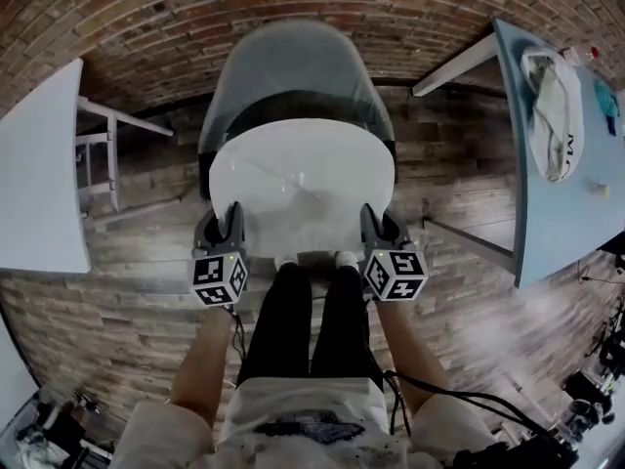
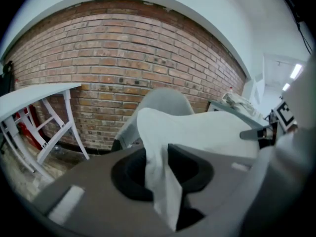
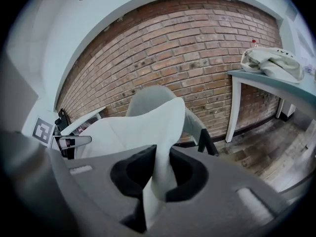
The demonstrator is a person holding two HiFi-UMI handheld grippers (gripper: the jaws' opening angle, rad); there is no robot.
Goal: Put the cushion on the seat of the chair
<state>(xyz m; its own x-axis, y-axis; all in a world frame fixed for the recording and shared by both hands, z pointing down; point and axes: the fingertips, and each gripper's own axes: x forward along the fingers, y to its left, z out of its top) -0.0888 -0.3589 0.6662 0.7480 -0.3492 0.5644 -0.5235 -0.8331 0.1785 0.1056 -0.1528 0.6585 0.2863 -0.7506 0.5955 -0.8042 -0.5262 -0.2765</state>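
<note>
Hiding the seat of the chair (image 1: pixel 293 66), the white cushion (image 1: pixel 303 184) is gripped at its near edge by the left gripper (image 1: pixel 223 221) and the right gripper (image 1: pixel 383 221).

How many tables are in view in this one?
2. A white table stands left of the chair; a pale blue table bearing a crumpled cloth stands to its right. More may lie outside the views.
</note>
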